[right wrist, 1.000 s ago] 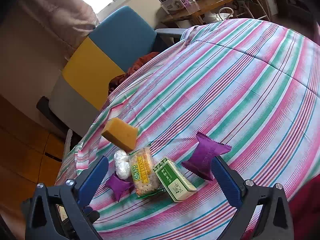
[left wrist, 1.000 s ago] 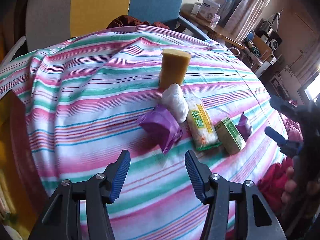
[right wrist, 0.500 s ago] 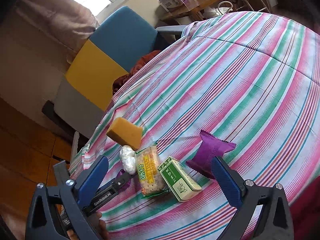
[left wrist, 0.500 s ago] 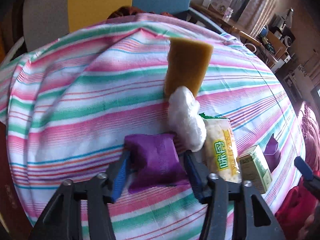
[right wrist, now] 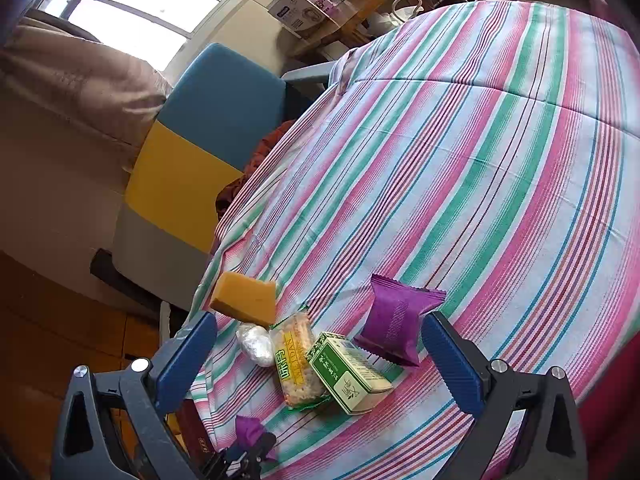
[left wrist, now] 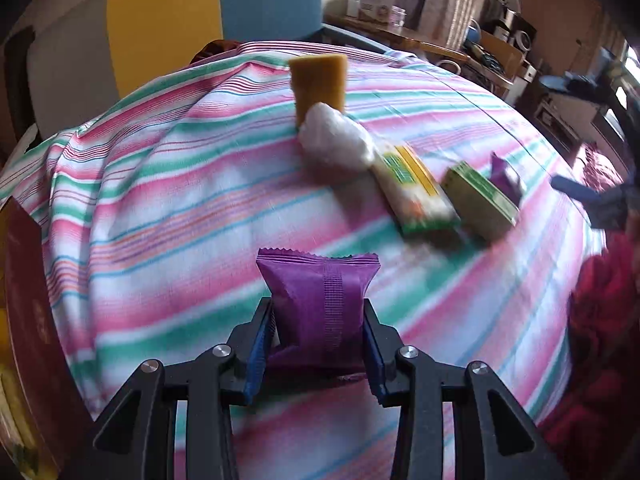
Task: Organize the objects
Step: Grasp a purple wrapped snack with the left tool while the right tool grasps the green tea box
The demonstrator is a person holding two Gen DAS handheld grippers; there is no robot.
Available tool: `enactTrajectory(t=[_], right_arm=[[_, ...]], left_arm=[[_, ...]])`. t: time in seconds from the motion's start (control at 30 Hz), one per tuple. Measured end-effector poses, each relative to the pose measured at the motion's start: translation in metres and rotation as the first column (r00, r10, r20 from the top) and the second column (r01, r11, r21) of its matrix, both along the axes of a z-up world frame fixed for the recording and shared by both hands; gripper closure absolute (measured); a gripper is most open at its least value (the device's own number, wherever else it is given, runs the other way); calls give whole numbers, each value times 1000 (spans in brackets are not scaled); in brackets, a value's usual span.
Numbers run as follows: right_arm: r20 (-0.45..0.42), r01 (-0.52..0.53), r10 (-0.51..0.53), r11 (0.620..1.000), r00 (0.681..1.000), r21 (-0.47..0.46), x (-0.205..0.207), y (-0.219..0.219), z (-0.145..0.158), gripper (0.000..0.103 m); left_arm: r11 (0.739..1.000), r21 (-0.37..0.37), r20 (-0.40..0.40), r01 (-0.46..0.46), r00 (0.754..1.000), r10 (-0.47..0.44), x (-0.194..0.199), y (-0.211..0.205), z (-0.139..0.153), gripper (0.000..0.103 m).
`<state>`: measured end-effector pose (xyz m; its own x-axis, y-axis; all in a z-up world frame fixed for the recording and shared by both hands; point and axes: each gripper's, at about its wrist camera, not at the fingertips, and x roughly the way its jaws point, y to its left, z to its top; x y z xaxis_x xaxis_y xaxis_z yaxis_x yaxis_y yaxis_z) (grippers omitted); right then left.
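Note:
My left gripper (left wrist: 318,312) holds a purple packet (left wrist: 316,300) upright between its blue pads, which press its sides; the jaws are still closing. The same gripper and packet (right wrist: 250,432) show at the bottom of the right wrist view. On the striped cloth lies a row: an orange sponge (left wrist: 318,80), a white wrapped lump (left wrist: 336,144), a yellow-green snack pack (left wrist: 412,192), a green box (left wrist: 480,200) and a second purple packet (right wrist: 396,324). My right gripper (right wrist: 318,320) stands wide open just short of the row, nothing between its fingers.
The striped tablecloth (right wrist: 480,160) has bare room beyond the row. A dark red box (left wrist: 24,320) stands at the table's left edge. A yellow and blue chair (right wrist: 192,152) is behind the table, and a red cloth (left wrist: 600,340) at the right.
The left gripper went in over the near purple packet, closed on it and drew it back from the row. The right gripper stayed open and only rolled slightly.

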<state>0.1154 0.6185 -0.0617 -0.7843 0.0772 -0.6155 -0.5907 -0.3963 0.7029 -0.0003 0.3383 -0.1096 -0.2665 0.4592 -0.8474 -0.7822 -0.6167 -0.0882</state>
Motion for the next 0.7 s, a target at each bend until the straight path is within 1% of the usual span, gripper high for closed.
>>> enactTrajectory(t=[0.1, 0.2, 0.33, 0.43, 0.5, 0.57, 0.63, 0.7], right_arm=[[22, -14, 14, 1000, 1000, 6, -5, -2, -1, 0], [52, -47, 47, 999, 998, 6, -13, -5, -3, 0], [90, -66, 63, 997, 994, 27, -18, -9, -4, 0], [97, -111, 107, 993, 989, 30, -24, -13, -5, 1], [107, -179, 172, 982, 979, 57, -34, -23, -3, 6], [150, -249, 235, 965, 961, 85, -47, -35, -4, 15], [186, -292, 273, 953, 944, 83, -55, -42, -8, 22], [218, -310, 287, 948, 933, 79, -59, -43, -12, 23]], left_arm=[[1000, 19, -17, 14, 1000, -13, 14, -8, -1, 63], [999, 49, -17, 15, 1000, -14, 20, -15, -2, 63], [997, 73, -18, 17, 1000, -16, 20, -19, -3, 64], [996, 85, -20, 17, 1000, -15, 22, -24, -4, 64], [995, 95, -29, 20, 999, -17, 23, -26, -5, 64], [994, 107, -26, 18, 1000, -15, 23, -28, -6, 64], [993, 119, -17, 13, 1000, -11, 23, -30, -6, 64], [991, 130, -10, 7, 1000, -6, 22, -31, -6, 64]])
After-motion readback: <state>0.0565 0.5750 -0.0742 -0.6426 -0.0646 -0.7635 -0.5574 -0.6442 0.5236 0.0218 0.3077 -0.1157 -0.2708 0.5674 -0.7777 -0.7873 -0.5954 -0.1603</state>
